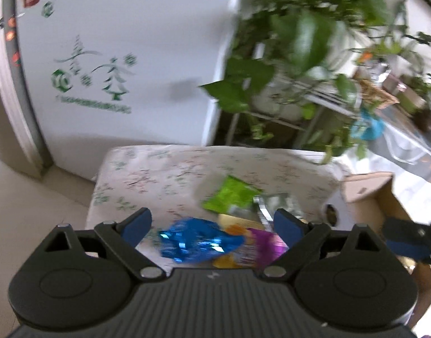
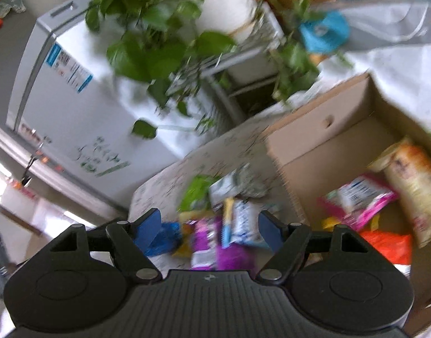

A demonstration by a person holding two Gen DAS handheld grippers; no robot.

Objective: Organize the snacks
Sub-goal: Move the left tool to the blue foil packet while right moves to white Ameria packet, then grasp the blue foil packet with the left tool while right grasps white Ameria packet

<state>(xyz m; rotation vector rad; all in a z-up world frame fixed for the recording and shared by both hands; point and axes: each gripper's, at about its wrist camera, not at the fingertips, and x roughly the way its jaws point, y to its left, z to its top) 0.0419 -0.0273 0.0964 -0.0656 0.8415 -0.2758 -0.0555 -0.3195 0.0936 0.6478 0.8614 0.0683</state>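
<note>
One cardboard box; one blue foil packet; one green packet.

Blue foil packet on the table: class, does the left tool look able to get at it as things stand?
Probably yes. The blue foil packet lies uncovered at the near edge of the snack pile, between the open jaws of the left tool, with nothing in front of it.

Print on the purple foil snack packet ahead of the right gripper smeared unreadable, brown cardboard box beside it cut off at the frame edge, blurred leafy green plant beyond, blue foil packet partly hidden behind the left gripper's body
</note>
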